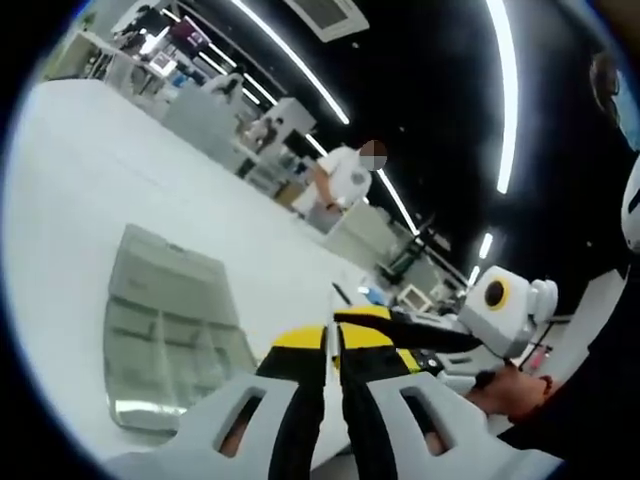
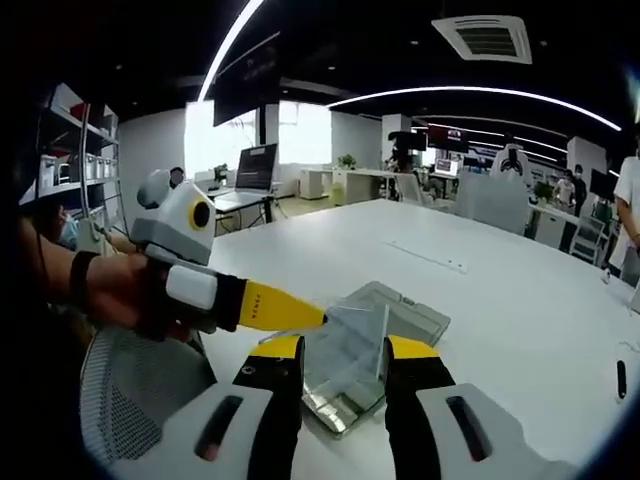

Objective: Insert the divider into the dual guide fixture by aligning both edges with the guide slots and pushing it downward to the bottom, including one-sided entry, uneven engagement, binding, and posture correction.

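Note:
The clear divider [image 2: 345,352] stands upright between my right gripper's [image 2: 343,348] yellow-tipped jaws, which are closed on its two side edges, just above the clear dual guide fixture [image 2: 415,312] on the white table. My left gripper [image 2: 322,318] comes in from the left in a person's hand, jaws together, with its tip at the divider's upper left corner. I cannot tell whether it pinches the sheet. In the left gripper view my left gripper [image 1: 333,338] is shut, the fixture [image 1: 165,340] lies to the left, and my right gripper [image 1: 400,328] reaches in from the right.
The white table [image 2: 520,300] stretches wide to the right and back. A mesh chair seat [image 2: 135,395] sits at the table's near left edge. A small dark object [image 2: 621,380] lies at the far right. A person in white [image 1: 340,180] stands beyond the table.

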{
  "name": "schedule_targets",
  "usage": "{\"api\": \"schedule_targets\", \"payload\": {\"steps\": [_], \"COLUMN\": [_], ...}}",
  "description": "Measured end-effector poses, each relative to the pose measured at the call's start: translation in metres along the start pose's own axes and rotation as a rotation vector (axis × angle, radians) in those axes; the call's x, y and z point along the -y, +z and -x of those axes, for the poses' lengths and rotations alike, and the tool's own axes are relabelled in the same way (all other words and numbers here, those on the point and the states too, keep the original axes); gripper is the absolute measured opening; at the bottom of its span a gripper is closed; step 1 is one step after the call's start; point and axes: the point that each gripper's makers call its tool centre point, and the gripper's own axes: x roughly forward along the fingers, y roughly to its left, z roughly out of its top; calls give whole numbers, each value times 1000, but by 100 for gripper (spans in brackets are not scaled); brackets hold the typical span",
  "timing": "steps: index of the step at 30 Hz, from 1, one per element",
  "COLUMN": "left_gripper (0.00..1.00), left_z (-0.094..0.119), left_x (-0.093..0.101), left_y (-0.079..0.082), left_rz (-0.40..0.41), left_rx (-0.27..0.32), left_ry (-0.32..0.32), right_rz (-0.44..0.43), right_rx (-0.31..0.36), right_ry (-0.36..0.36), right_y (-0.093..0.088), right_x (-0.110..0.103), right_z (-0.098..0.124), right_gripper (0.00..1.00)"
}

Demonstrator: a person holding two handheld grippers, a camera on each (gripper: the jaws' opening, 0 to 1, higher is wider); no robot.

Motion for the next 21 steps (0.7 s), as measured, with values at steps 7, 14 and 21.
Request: {"api": "schedule_targets", "payload": {"steps": [7,14,21], "left_gripper": [0,0,0], "left_z": [0,2,6], "left_x": [0,0,-7], "left_y": [-1,-1,2], "left_rz": [-11,-61,-105], "left_rx": [-7,-26,-38], "left_ry": [-2,-1,22], "right_rz": [1,6,16], "right_rx": [-8,-10,-24], "right_ry": [4,30,50], "right_y": [-2,-3,-4], "right_x": [-1,-3,-6], "right_z": [-1,-2,-2], "right_gripper": [28,28,24]}}
